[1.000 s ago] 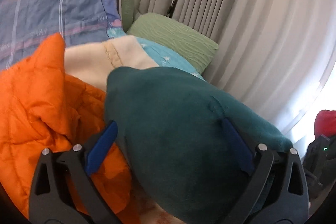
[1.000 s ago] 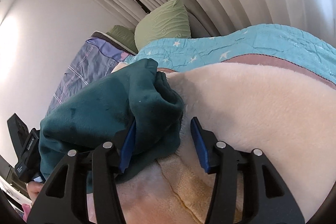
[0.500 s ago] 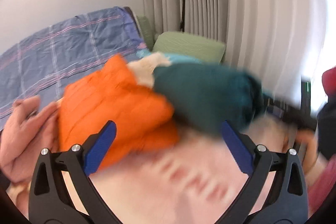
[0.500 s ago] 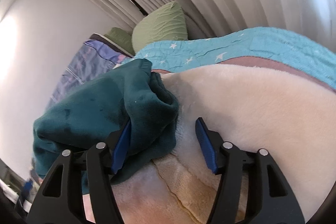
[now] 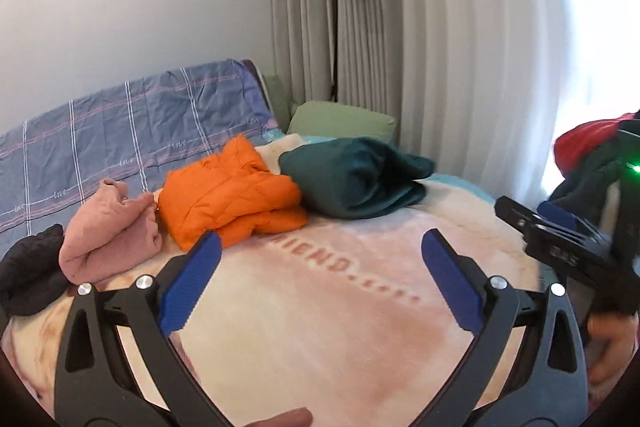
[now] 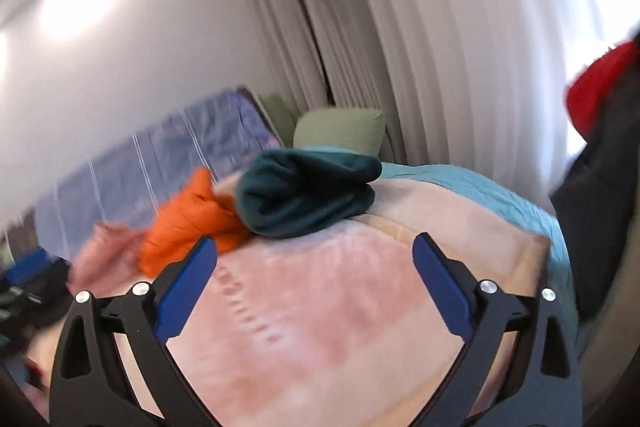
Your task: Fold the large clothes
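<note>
A folded dark green garment (image 5: pixel 352 179) (image 6: pixel 308 195) lies at the far end of the bed on a pink blanket (image 5: pixel 320 307) (image 6: pixel 320 307). Beside it to the left sit a folded orange jacket (image 5: pixel 232 199) (image 6: pixel 188 223) and a pink garment (image 5: pixel 108 231) (image 6: pixel 108 251). My left gripper (image 5: pixel 320 255) stands open over the blanket, well short of the pile, with nothing between its fingers. My right gripper (image 6: pixel 314 251) is still opening, wide apart and empty, also back from the green garment. The right gripper's body shows at the right edge of the left wrist view.
A blue checked duvet (image 5: pixel 120 139) lies along the wall at the left, with green pillows (image 5: pixel 344 119) at the head. Curtains (image 5: pixel 460 67) and a floor lamp (image 5: pixel 332 27) stand behind. A black garment (image 5: pixel 28 275) lies at the left edge; red and dark clothes (image 5: pixel 588 147) hang at right.
Both grippers have pulled back from the green garment, which now lies folded on the bed. The left gripper let go of it; the right gripper's jaws opened wider.
</note>
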